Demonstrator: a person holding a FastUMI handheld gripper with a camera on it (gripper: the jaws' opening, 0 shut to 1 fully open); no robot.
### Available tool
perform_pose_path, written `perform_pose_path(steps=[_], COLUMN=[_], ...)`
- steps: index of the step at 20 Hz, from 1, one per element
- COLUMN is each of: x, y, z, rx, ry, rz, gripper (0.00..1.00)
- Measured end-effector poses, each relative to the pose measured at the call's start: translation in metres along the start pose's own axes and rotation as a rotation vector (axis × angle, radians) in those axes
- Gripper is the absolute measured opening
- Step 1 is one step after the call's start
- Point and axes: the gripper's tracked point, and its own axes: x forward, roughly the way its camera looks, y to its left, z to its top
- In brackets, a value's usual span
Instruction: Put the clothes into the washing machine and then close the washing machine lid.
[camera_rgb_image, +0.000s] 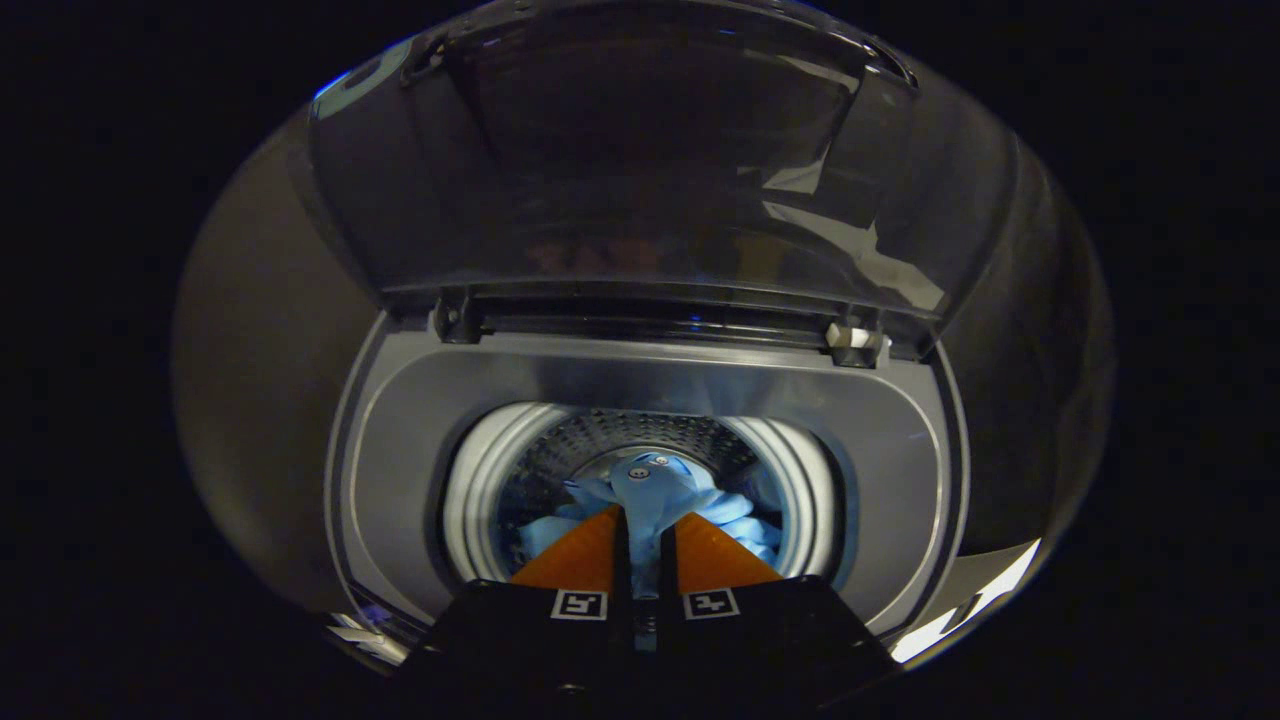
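Orange fingers (600, 555) of the gripper (645, 520) sat nearest, jaws narrow, with a strip of the light blue garment (650, 490) pinched between them; both pads seemed to press on it. Just ahead of the tips the rest of the cloth was bunched down inside the perforated drum (620, 435). Step judged: dropping the clothes in, nearly done. Next move probably called for parting the jaws to let go, backing out, then going for the lid. Around the drum mouth ran the grey top deck (400, 450). Beyond that stood the smoked transparent lid (640, 150), raised upright on its hinges (455, 320). The room beyond was dark, with nothing readable.
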Motion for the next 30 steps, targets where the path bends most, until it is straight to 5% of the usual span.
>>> perform_pose_path(steps=[4,7,18,30], x=[-0.001,-0.006,-0.020,-0.127], y=[-0.013,-0.007,-0.004,0.004], z=[0.021,0.036,0.036,0.140], rx=[0.047,0.014,0.032,0.057], ry=[-0.105,-0.142,-0.110,-0.410], rz=[-0.032,-0.013,-0.022,0.049], gripper=[0.24,0.99,0.99,0.99])
